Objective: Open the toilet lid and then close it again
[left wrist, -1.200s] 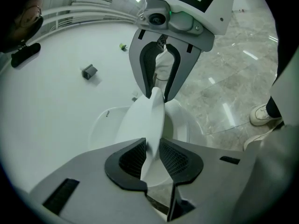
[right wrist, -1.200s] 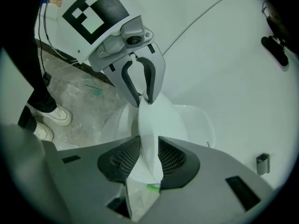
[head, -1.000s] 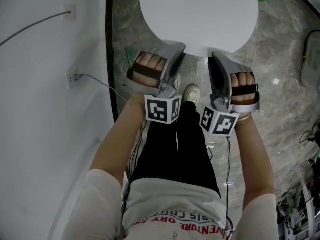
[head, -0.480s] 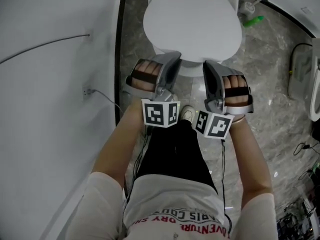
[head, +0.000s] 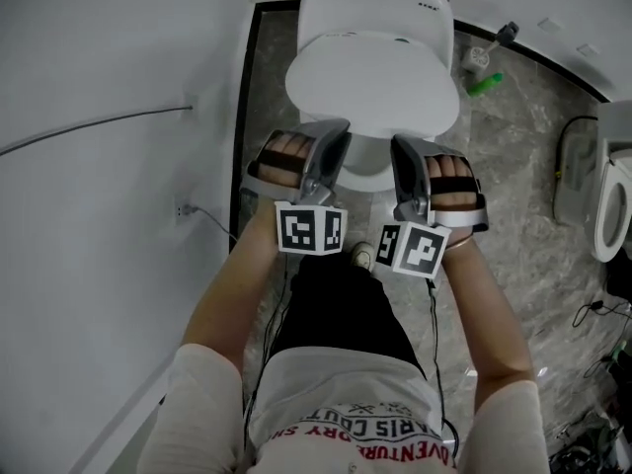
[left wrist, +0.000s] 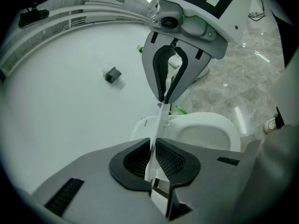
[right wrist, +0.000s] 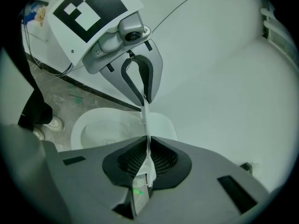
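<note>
White plastic, thin and stiff, likely light and a bit slick, so the front rim looks the place to pinch. Head view: one toilet lid (head: 370, 72), part-raised, two grippers at its front. Left gripper view: the left gripper (left wrist: 153, 148) is closing on that rim, one seat ring (left wrist: 210, 119) beneath. Right gripper view: the right gripper (right wrist: 148, 150) clamps the rim too.
</note>
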A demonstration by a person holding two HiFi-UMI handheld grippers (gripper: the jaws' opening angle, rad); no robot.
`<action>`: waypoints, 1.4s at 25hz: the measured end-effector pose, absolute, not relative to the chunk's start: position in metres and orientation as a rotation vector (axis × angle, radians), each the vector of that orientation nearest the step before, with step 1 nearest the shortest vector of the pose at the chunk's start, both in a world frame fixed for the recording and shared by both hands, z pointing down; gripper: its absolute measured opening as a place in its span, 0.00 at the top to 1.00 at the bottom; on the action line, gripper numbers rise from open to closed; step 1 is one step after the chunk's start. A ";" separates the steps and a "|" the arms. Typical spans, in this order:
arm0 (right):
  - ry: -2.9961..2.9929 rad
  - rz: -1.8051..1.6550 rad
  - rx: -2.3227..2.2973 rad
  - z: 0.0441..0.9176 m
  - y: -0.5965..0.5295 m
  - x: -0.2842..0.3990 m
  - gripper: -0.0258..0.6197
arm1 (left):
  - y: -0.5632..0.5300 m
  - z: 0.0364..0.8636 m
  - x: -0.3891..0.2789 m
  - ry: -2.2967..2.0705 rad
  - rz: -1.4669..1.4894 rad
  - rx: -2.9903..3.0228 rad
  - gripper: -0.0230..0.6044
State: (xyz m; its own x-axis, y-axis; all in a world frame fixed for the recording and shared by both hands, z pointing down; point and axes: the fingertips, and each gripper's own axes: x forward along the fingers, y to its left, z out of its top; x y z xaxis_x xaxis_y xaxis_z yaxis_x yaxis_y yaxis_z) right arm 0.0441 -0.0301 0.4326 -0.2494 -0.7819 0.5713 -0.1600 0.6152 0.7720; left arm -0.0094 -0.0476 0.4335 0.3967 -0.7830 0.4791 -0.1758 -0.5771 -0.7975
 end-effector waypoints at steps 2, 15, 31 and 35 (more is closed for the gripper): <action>-1.746 -0.712 0.761 0.424 -0.041 0.046 0.91 | -0.058 0.425 -0.007 0.812 -1.167 -1.999 0.89; -1.725 -0.669 0.809 0.377 -0.134 0.065 0.91 | -0.144 0.368 0.001 0.850 -1.056 -2.064 0.88; -1.712 -0.528 0.860 0.334 -0.259 0.081 0.91 | -0.266 0.324 0.017 0.626 -1.019 -2.163 0.88; -1.720 -0.517 0.862 0.333 -0.291 0.082 0.91 | -0.297 0.322 0.018 0.604 -1.007 -2.167 0.88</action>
State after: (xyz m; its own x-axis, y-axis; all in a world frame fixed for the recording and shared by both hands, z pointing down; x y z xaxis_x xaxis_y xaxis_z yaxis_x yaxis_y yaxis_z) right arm 0.0817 -0.2911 0.3326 -0.1449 -0.7630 0.6299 -0.2896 0.6414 0.7104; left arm 0.0180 -0.2969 0.3221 0.5959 -0.6397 0.4855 -0.1277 -0.6724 -0.7291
